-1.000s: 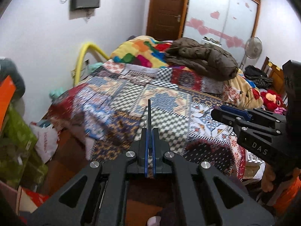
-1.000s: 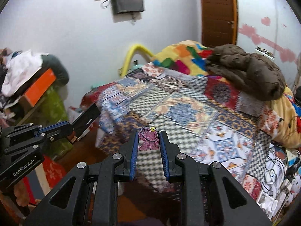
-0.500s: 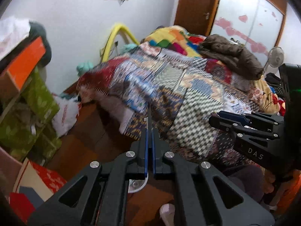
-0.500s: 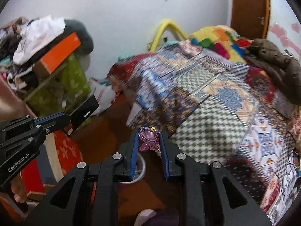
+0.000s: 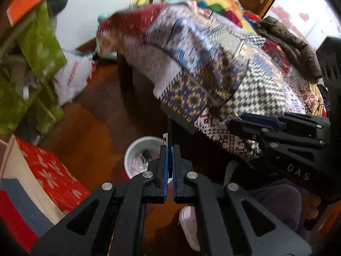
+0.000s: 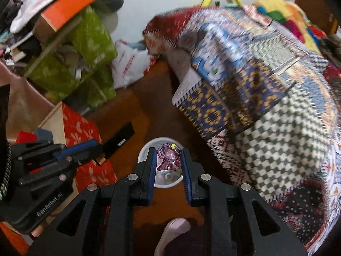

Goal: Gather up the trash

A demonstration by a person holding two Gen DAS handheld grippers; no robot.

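Swung off the bed [image 6: 266, 98], down over white bin [image 6: 147, 149]; right gripper [image 6: 168, 160] clamped on pink wrapper [image 6: 168, 159], left gripper [image 5: 168, 166] pinching black card [image 5: 169, 132]. Drop looked imminent.

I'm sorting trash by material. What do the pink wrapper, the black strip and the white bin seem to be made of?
Pink wrapper in the right tongs: translucent, glossy, crinkled, likely thin plastic film. Black strip in the left tongs: flat, stiff, matte with small white print; probably card or plastic, unclear which. White bin: smooth, evenly white, likely plastic.
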